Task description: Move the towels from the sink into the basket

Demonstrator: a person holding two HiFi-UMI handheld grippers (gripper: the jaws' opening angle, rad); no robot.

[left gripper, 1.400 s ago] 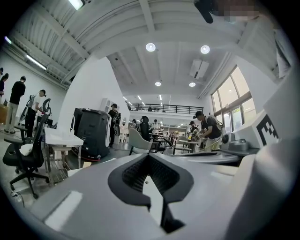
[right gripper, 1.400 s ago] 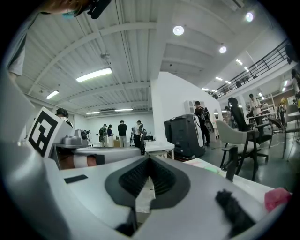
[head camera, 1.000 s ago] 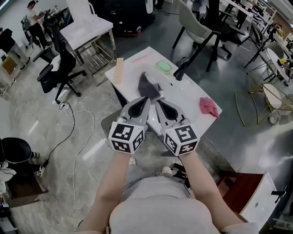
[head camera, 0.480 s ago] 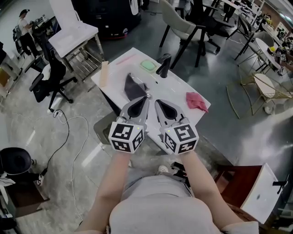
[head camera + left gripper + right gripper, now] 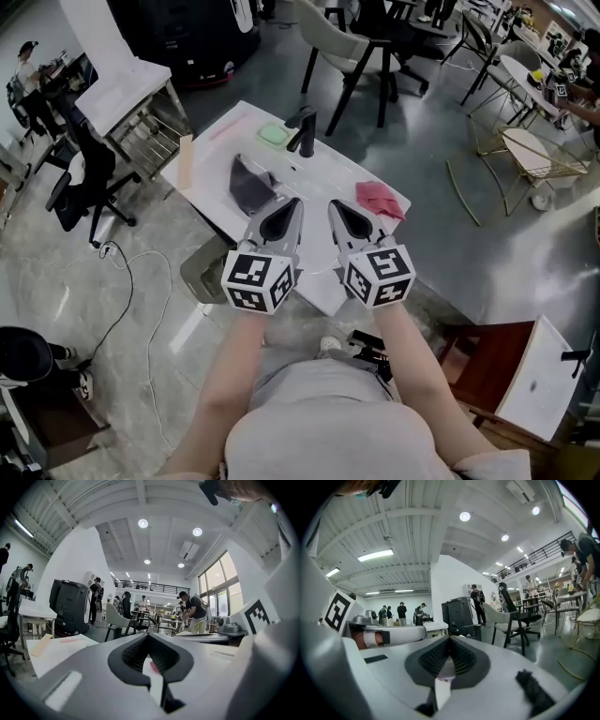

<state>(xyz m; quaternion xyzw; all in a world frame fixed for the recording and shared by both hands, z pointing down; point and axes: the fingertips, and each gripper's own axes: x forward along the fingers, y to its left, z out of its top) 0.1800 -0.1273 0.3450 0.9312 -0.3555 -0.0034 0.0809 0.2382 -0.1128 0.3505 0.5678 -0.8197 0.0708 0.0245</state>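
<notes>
In the head view a white sink table (image 5: 323, 281) stands just ahead of me. A dark grey towel (image 5: 247, 183) lies crumpled on its left part. On its right corner rests a pink towel (image 5: 380, 199). A black faucet (image 5: 303, 131) and a green pad (image 5: 274, 134) sit at the far edge. My left gripper (image 5: 292, 202) and right gripper (image 5: 335, 204) are held side by side over the table's near part, both shut and empty. In the left gripper view the left gripper (image 5: 149, 635) points level, and the right gripper (image 5: 450, 638) does likewise. A gold wire basket stand (image 5: 530, 157) stands far right.
A wooden strip (image 5: 185, 161) lies on the table's left edge. A grey bin (image 5: 201, 272) sits on the floor below it. A black office chair (image 5: 77, 178) and a metal rack table (image 5: 127, 89) stand at the left, chairs (image 5: 361, 56) behind, a brown cabinet (image 5: 483, 375) near right.
Both grippers have moved forward over the table, the right one drawing nearer the pink towel. The table now sits further left in the head view. Both stay shut.
</notes>
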